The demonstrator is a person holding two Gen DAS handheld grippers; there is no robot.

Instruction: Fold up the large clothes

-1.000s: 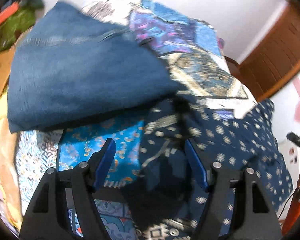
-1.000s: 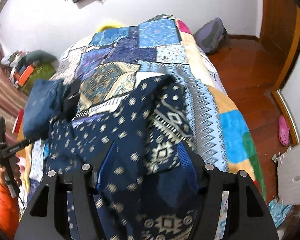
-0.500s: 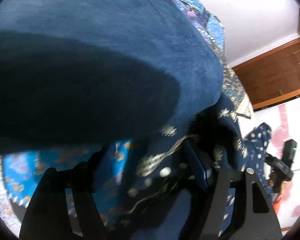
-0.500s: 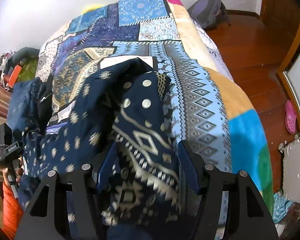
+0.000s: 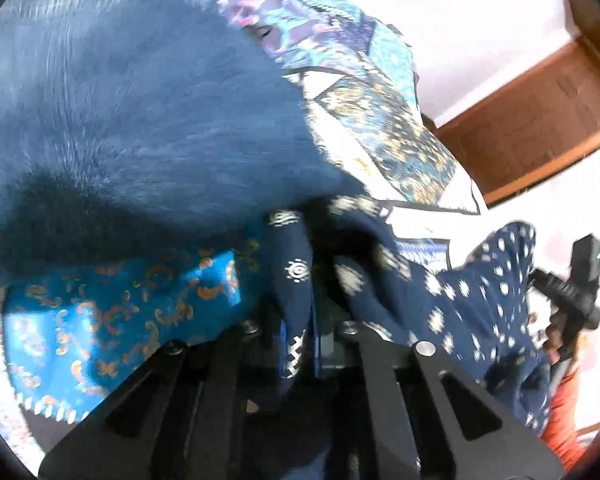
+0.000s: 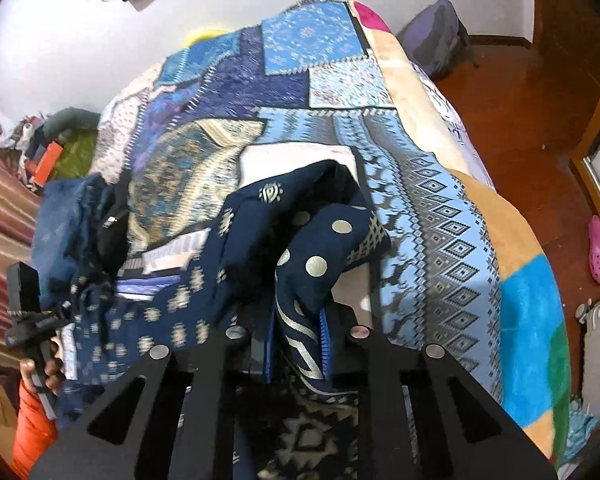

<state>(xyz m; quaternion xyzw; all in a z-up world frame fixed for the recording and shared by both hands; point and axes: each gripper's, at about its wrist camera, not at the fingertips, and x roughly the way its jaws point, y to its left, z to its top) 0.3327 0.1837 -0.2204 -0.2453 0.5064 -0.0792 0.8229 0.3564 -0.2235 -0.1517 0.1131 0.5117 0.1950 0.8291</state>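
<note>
we have the navy printed garment bunched near the front edge of the bed, toward its left side. the left gripper is pinched together on one fold of it, and the right gripper is clamped on another fold, so we judge both grips are there to lift and spread the cloth. folded blue jeans lie just beside it at the left edge.
</note>
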